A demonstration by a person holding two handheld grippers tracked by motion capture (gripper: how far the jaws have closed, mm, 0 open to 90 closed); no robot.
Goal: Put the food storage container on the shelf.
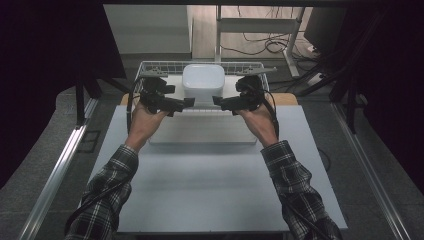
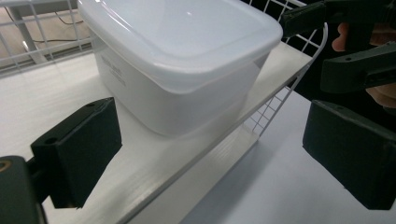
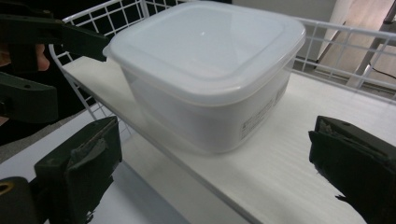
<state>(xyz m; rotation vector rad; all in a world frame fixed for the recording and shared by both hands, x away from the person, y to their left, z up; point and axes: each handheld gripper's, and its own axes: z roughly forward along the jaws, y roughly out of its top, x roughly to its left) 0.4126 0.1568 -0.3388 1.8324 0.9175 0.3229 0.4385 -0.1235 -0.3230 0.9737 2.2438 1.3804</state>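
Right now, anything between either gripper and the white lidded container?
Nothing visible. The white lidded container sits on a white board inside the wire basket. The left gripper and right gripper flank it, jaws open, neither touching it. In both gripper views bare board lies between jaws and container.

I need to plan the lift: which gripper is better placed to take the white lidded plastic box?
Neither clearly: left gripper and right gripper flank the white lidded plastic box symmetrically, both open and apart from it, so probably both together.
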